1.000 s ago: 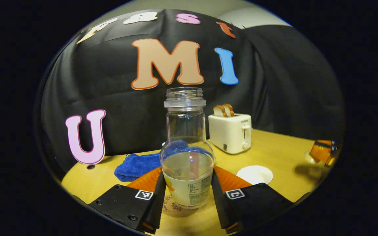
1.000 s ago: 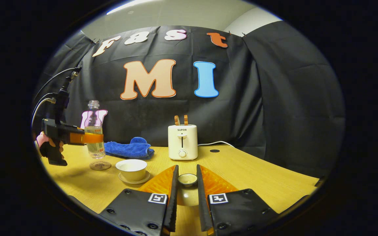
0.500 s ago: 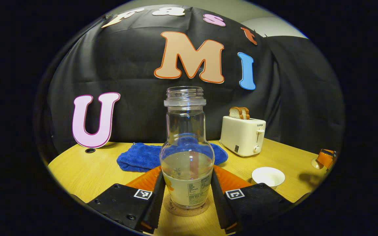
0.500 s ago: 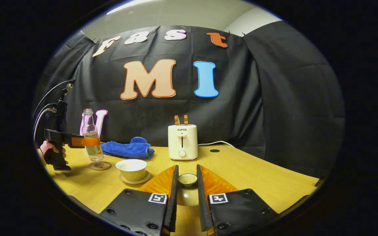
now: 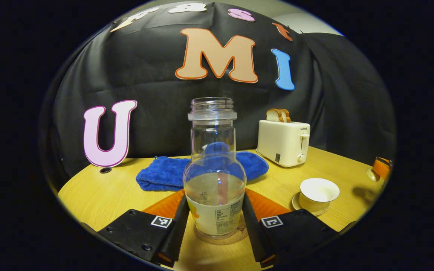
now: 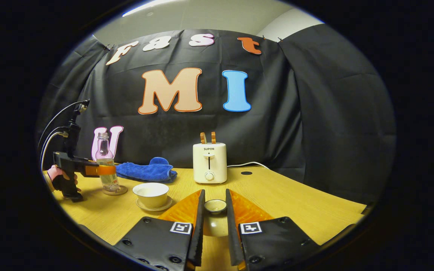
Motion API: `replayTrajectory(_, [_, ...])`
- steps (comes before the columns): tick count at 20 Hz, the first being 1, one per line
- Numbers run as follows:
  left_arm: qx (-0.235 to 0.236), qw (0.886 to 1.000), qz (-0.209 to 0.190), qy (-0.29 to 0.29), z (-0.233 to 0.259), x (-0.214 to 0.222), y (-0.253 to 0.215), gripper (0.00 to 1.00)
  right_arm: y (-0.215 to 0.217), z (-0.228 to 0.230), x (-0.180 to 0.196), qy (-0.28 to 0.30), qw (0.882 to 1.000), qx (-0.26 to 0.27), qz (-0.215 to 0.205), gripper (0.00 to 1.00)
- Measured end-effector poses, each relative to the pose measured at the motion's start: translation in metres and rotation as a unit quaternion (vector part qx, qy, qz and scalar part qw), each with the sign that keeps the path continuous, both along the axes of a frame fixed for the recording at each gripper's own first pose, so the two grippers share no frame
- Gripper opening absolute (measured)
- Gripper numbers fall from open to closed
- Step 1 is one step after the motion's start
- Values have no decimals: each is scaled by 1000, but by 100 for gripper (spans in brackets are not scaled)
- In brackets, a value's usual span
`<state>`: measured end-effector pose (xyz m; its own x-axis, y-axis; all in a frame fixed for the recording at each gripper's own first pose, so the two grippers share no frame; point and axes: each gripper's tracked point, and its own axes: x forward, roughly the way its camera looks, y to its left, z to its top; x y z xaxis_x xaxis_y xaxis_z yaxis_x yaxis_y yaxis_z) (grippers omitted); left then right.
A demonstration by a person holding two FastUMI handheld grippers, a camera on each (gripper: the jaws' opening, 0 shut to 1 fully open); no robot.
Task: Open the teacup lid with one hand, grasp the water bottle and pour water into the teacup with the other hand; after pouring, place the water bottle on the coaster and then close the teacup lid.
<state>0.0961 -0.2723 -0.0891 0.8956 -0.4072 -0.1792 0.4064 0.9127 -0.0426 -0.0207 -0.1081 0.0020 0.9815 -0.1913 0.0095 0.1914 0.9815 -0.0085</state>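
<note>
Clear plastic, uncapped and about a third full of water, the water bottle (image 5: 214, 180) stands upright between the two fingers of the left gripper (image 5: 214, 222), which press on its labelled lower body from either side. In the left gripper view its base sits on the round brown cork coaster (image 5: 224, 238) on the yellow wooden table (image 5: 100, 195); whether the full weight rests there I cannot tell. In the right gripper view the same bottle (image 6: 106, 169) stands on the coaster (image 6: 115, 191) at the far left, with the left gripper (image 6: 104, 170) clasped round it and a person's hand (image 6: 60, 178) on the handle behind.

The open white ceramic teacup (image 6: 150, 194) sits on its white saucer (image 6: 154, 206) just right of the coaster, apart from it. In the left gripper view the teacup (image 5: 319, 192) lies to the right of the bottle, with the right gripper (image 5: 381, 170) small at the far right edge.

The right gripper (image 6: 215, 222) is clenched on the knob of the small pale ceramic teacup lid (image 6: 214, 216), held just above the table, near the teacup and to its right.

Behind lie a folded blue cloth (image 5: 164, 175) and a white toaster (image 5: 283, 142) holding two slices of bread (image 5: 278, 114), both against the black wall.
</note>
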Motion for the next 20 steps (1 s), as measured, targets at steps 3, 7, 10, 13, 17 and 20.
replayTrajectory(3, [-5, 1000, -4, 5, -3, 0, -2, 72, 0, 0, 1, 0, 1000, 0, 0, 32])
replayTrajectory(7, [-1, 1000, -3, 4, -2, -1, -1, 73, 0, 0, 0, 0, 1000, 0, 0, 32])
replayTrajectory(10, [2, 1000, 1, -5, 2, -1, -1, 77, 0, 0, 0, 0, 1000, 0, 0, 32])
replayTrajectory(13, [1, 1000, 6, -11, 4, -6, -1, 98, 0, 0, 0, 0, 1000, 0, 0, 32])
replayTrajectory(17, [7, 999, 5, -37, 10, -19, -3, 98, 0, 0, 0, 0, 1000, 0, 0, 32])
replayTrajectory(20, [8, 999, 8, -43, 11, -25, -2, 97, 0, 0, 0, -1, 1000, 0, 0, 32])
